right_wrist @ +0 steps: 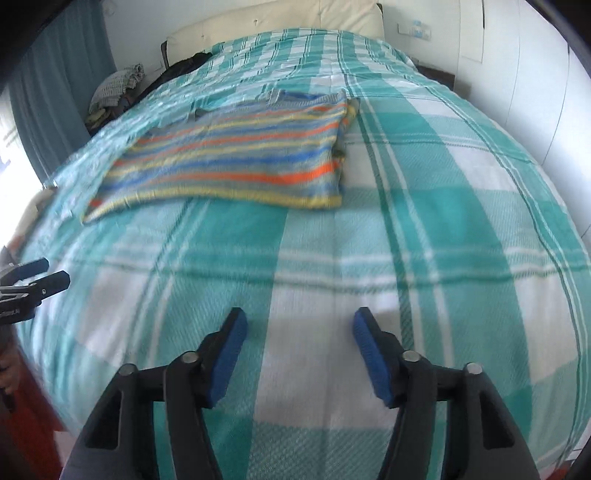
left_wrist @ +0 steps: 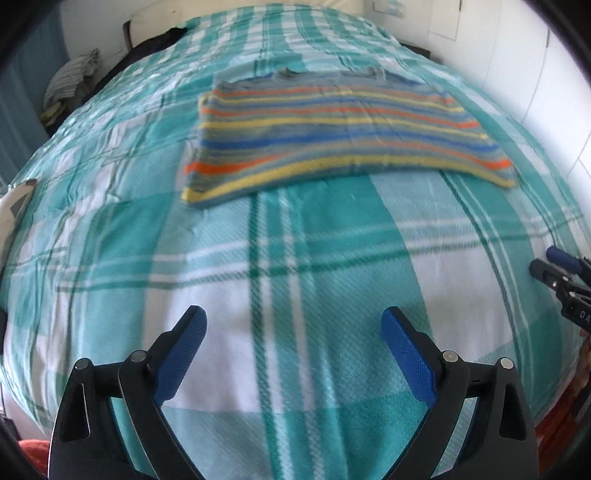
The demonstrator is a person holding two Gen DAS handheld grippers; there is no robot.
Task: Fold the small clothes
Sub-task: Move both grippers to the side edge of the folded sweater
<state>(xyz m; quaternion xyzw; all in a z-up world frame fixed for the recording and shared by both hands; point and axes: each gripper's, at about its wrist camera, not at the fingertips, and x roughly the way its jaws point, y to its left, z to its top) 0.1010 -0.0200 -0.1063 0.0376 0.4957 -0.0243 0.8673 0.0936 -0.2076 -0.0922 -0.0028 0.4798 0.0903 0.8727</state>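
Note:
A small striped garment [left_wrist: 332,136] in grey, blue, orange and yellow lies flat on the teal plaid bedspread [left_wrist: 295,266], its sides folded in. It also shows in the right wrist view [right_wrist: 236,155], ahead and to the left. My left gripper [left_wrist: 293,321] is open and empty, hovering above the bedspread short of the garment's near hem. My right gripper [right_wrist: 299,323] is open and empty, also short of the garment. Each gripper shows at the edge of the other's view: the right one [left_wrist: 554,269] and the left one [right_wrist: 48,271].
A pile of clothes [right_wrist: 114,88] and a dark garment [right_wrist: 184,64] lie at the far left of the bed, by a cream headboard [right_wrist: 277,22]. A white wall [right_wrist: 517,74] runs along the right side. A teal curtain [right_wrist: 55,92] hangs at the left.

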